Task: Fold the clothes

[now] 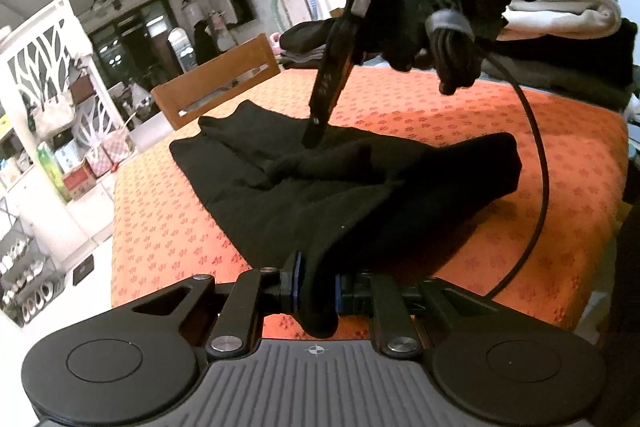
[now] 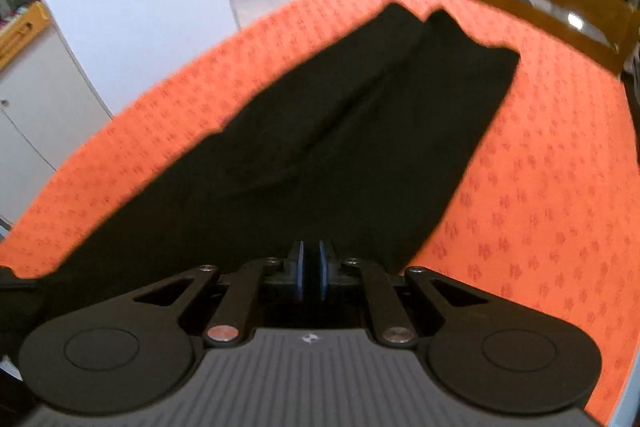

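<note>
Black trousers (image 1: 344, 183), of soft matte knit, spread across an orange tablecloth (image 1: 168, 227) woven with small darker flower motifs; two leg ends lying side by side at the far left, flat and square-cut, the nearer part bunched into thick rounded folds. In the left wrist view: a white lattice shelf unit (image 1: 44, 67) at far left, then a wooden chair back (image 1: 216, 83) with a long slot, just beyond the table edge. Left gripper (image 1: 316, 291) at bottom centre, jaws drawn in on a hanging fold of the trousers, blue-edged pads pressing the cloth from both sides, a loose tail of fabric drooping below. Further right, right gripper (image 1: 314, 137) angled steeply down, tip meeting the trousers near the middle, held by a black-gloved hand (image 1: 444, 15), a black cable (image 1: 536, 155) curving away from it. At far right, a stack of folded clothes (image 1: 568, 27), cream over dark. In the right wrist view: trousers (image 2: 340, 131) running away in a long tapering band, slightly blurred; right gripper's (image 2: 312, 267) blue pads nearly together with a thin dark strip between, probably cloth, though hard to confirm.
</note>
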Available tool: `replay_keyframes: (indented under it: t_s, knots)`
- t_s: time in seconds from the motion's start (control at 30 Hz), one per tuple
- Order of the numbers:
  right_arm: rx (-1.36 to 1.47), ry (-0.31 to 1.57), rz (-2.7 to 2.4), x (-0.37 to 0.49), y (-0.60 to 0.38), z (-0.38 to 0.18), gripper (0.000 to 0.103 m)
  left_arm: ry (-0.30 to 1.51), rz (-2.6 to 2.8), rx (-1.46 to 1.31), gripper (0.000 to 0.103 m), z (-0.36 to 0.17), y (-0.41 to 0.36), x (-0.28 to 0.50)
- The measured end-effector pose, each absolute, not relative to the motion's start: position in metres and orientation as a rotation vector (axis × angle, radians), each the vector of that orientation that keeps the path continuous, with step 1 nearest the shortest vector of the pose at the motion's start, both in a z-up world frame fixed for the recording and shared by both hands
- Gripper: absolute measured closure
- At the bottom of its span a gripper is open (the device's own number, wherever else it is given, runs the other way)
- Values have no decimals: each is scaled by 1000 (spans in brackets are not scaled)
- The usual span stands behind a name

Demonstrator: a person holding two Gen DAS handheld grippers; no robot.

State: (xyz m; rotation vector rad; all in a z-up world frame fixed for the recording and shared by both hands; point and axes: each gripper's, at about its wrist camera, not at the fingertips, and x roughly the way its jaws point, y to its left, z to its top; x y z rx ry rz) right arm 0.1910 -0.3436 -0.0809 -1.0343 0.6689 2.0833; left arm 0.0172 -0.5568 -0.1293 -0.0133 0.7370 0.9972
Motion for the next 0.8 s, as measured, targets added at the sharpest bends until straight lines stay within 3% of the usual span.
replay_keyframes:
  t_s: [0.8]
  knots:
    - [-1127,536,2229,129,-337,-82,95,749,1080,-83,84,-128,-559,24]
